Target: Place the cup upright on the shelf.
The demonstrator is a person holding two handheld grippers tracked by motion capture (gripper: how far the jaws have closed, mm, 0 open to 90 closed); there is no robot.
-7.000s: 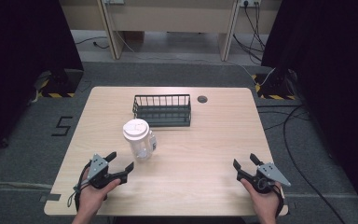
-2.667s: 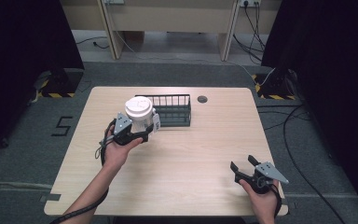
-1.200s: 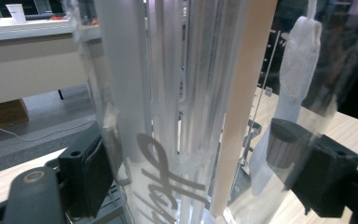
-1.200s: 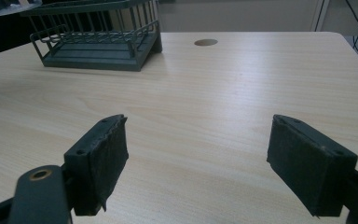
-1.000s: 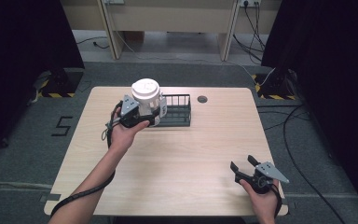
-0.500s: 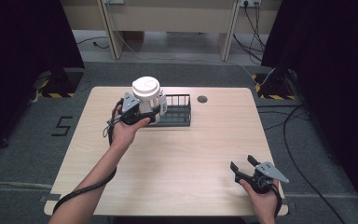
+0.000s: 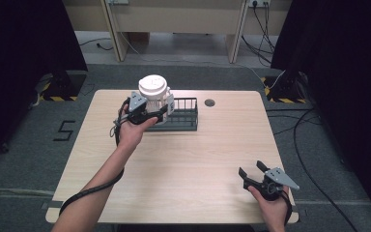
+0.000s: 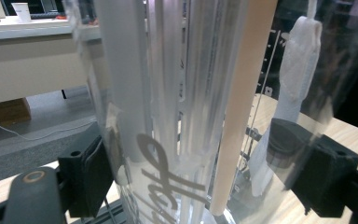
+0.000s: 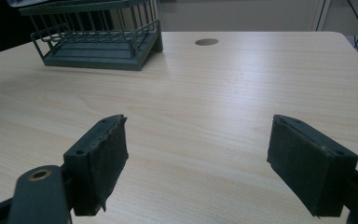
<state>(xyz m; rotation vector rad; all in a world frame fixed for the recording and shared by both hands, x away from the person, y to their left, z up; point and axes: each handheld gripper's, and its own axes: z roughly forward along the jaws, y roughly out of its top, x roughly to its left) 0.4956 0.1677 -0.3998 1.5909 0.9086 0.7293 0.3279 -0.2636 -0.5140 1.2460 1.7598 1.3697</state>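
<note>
We hold the clear plastic blender jar (image 7: pixel 154 96) with its white lid (image 7: pixel 153 86) in the air, at the left end of the dark wire rack (image 7: pixel 181 115) and partly above it. The left gripper (image 7: pixel 147 112) clamps its two pads on the jar's wall, one on each side, as the left gripper view shows (image 8: pixel 177 140). We judge the jar light and stiff but smooth, so it can slip or turn between the pads; a hold low on the body, below the lid, seems the safest, and not on the white handle (image 8: pixel 291 84). The rack has thin upright bars and a raised rim, so the jar bottom must pass over them before it goes down. The right gripper (image 7: pixel 256 176) rests near the front right corner of the wooden table (image 7: pixel 212 154), its jaws spread wide and empty, well apart from the rack. Between them the table is open, with a small round hole (image 7: pixel 209 102) behind the rack.
</note>
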